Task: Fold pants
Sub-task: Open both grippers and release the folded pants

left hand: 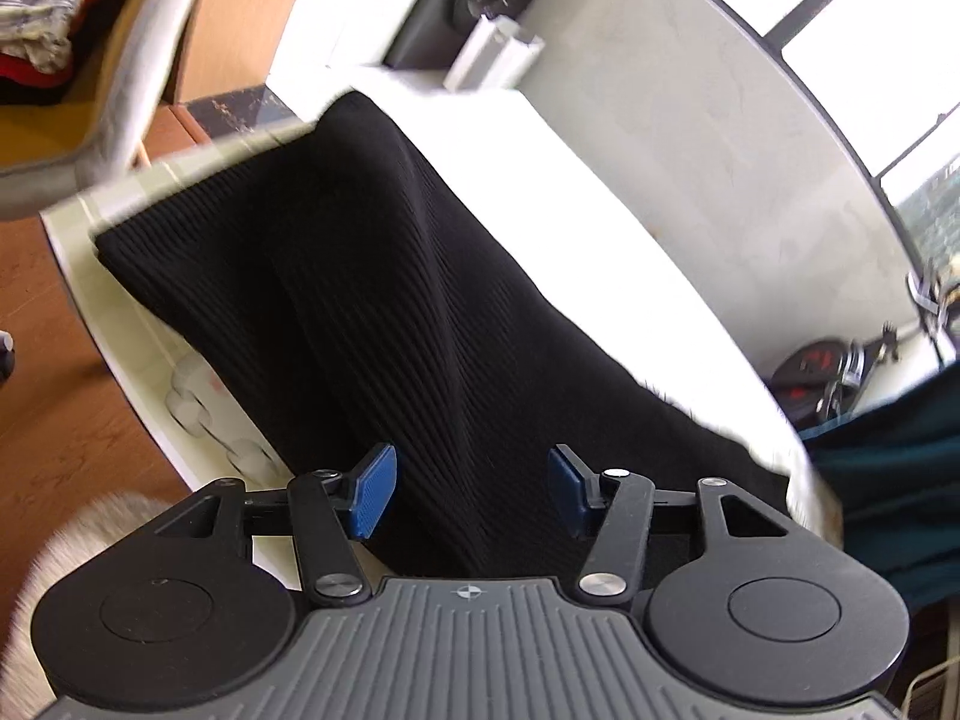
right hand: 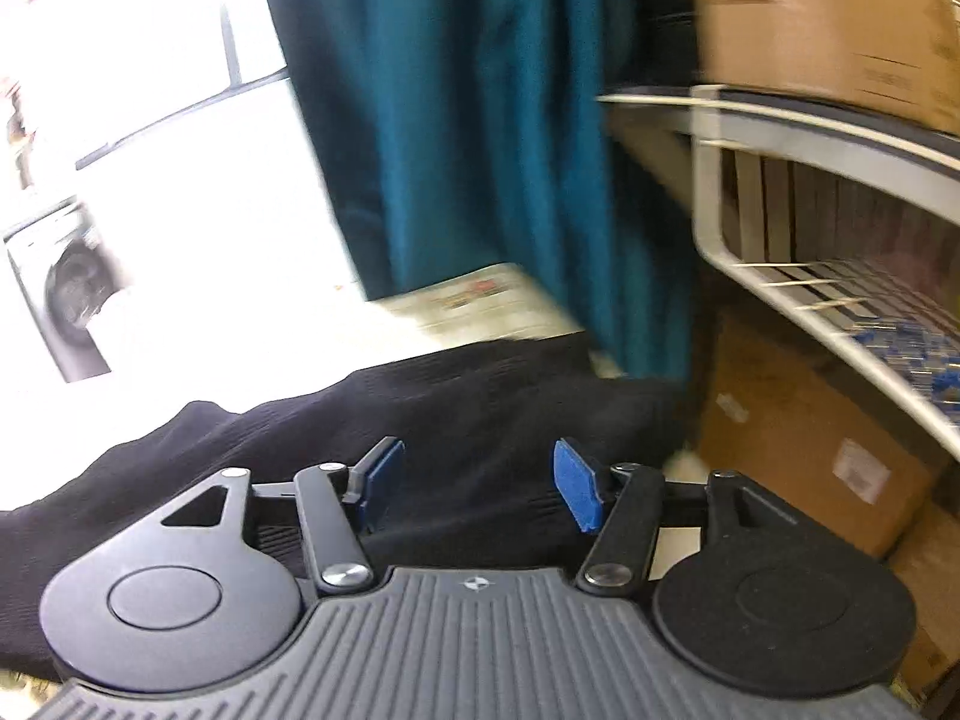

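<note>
left wrist view: my left hand-held gripper (left hand: 473,492) sits about half open with nothing between the blue pads (left hand: 375,492), just hovering over the near end of the black ribbed pants (left hand: 372,276).
pants, left side: they lie stretched out on the white worktop (left hand: 600,228), running away from me toward its far corner. A long ridge runs down the cloth, so it's not lying flat yet.
how I'd do it, left: smooth that ridge out first, then pinch the very edge of the fabric, not a fat bunch, so the fold comes out square.
right wrist view: my right hand-held gripper (right hand: 474,489) is also roughly half open and empty. Picture's blurry tbh.
pants, right side: the pants (right hand: 456,414) lie straight ahead, under and past the pads (right hand: 575,492), ending near the teal curtain (right hand: 480,150).
how I'd do it, right: grab at the same spot along the pants as the left and lift both together, or the fold skews.
</note>
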The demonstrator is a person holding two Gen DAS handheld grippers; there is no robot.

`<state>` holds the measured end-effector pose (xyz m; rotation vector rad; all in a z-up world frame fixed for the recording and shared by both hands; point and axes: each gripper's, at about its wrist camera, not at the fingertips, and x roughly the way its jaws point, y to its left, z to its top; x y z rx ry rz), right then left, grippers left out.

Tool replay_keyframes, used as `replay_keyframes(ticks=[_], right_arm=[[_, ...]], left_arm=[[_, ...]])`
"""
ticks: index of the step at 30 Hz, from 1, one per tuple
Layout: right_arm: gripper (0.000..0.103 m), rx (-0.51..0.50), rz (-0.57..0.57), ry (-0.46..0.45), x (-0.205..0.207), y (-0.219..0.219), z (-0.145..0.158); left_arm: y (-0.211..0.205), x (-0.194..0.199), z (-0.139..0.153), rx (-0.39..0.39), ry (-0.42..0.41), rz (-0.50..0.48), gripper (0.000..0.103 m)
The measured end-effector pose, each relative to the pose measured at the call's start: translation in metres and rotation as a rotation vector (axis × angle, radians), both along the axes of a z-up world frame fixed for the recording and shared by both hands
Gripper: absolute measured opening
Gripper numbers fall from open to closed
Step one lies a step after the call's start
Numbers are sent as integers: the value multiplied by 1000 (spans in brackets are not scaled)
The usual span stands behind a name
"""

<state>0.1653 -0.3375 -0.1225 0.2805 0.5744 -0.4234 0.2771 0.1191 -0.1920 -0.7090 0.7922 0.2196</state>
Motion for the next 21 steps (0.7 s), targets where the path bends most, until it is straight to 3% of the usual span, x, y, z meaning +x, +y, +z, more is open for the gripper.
replay_keyframes(ticks=[2,6,10,13,17,21], right_arm=[[59,-4,53,13,17,23,-8],[61,3,132,60,54,73,-34],[71,11,164,98,84,112,-60],[72,-30,172,131,95,135,-76],[73,-57,183,167,101,143,-92],[75,-78,209,162,99,147,-95]], left_arm=[[25,-6,1,-21,-17,38,49],[81,-20,-3,-32,12,134,21],[130,-24,-9,-105,38,192,20],[140,-15,-11,-142,36,200,20],[129,8,-23,-176,34,174,24],[117,23,-30,-135,22,139,33]])
